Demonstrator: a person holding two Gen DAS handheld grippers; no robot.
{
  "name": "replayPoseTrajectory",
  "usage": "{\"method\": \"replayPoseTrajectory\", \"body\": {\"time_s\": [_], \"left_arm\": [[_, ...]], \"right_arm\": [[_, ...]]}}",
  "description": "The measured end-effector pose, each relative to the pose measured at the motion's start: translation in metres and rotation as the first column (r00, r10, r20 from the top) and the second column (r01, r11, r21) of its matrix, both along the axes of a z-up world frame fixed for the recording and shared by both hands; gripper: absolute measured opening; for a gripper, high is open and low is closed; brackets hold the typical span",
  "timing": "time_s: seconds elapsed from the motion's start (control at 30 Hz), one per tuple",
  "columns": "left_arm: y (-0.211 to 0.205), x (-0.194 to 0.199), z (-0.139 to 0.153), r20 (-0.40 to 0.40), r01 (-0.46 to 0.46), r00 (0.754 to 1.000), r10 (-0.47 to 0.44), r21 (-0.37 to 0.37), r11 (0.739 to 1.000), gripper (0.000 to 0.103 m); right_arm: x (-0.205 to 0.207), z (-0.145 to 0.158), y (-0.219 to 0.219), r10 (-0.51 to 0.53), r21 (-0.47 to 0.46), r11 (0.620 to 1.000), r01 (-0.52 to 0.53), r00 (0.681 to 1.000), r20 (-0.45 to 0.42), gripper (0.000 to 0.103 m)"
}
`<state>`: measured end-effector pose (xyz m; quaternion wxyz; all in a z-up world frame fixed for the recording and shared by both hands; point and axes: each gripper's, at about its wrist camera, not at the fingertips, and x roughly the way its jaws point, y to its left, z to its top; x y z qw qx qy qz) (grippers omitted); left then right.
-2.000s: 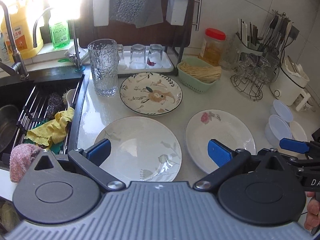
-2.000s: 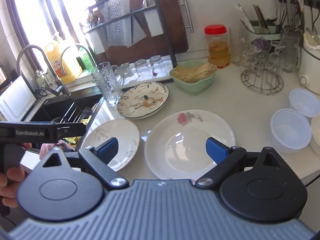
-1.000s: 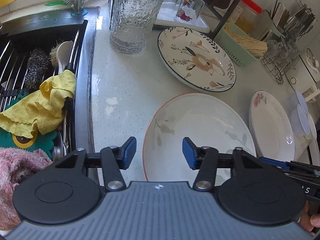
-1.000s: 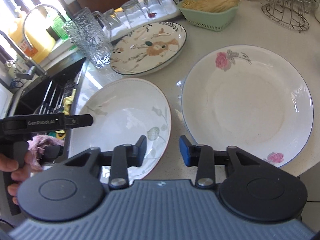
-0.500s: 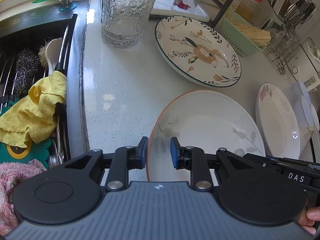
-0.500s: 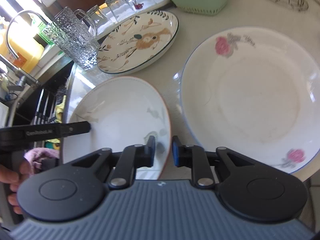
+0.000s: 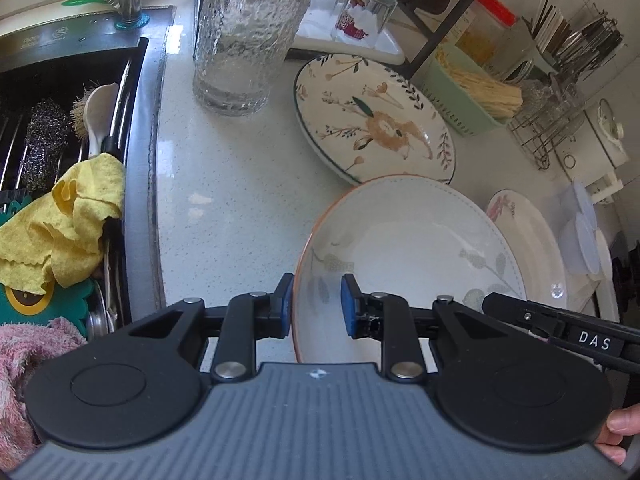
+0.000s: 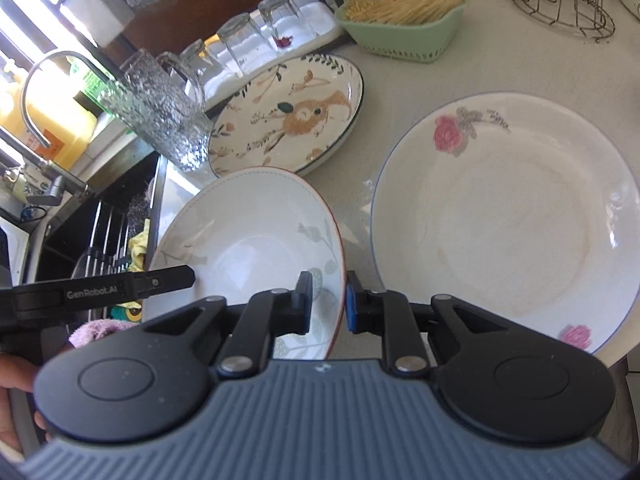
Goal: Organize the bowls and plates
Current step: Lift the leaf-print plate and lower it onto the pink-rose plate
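Bare counter (image 7: 224, 184) left — glass (image 7: 248, 36) behind.

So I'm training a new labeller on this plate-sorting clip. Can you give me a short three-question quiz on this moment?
1. True or false: both the left gripper and the right gripper are clamped on the rim of the same orange-rimmed plate.
2. Which dish lies nearest the textured glass? A) rose plate B) rabbit plate C) green basket
3. Fill in: the yellow cloth lies in the ____.

Key: 1 true; 2 B; 3 sink.
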<state>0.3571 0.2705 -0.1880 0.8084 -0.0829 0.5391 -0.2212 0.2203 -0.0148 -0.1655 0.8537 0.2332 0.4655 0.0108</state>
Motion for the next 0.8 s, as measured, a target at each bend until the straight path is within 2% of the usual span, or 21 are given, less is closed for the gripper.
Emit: {"method": "replayPoseTrajectory", "body": {"time_s": [0.3, 0.63, 0.8], "left_arm": [[-0.035, -0.001, 0.035, 0.019, 0.013, 1.000, -0.011, -0.093, 0.996, 0.028], [-0.113, -0.002, 0.045, 0.015, 0.070, 0.998, -0.069, -0.115, 0.991, 0.028], [-0.152, 0.003, 0.032, -0.016, 0.098, 0.995, -0.101, -0.123, 0.988, 0.028]], "right_arm": [[-0.016, 0.025, -0.040, -0.030, -0.003, 1.000, 0.030, 0.997, 0.070, 0.020], [-0.032, 0.029, -0.112, -0.083, 0.001, 0.997, 0.083, 0.991, 0.102, 0.020], [-0.036, 0.015, -0.142, -0.073, -0.029, 0.997, 0.076, 0.993, 0.090, 0.020]]}}
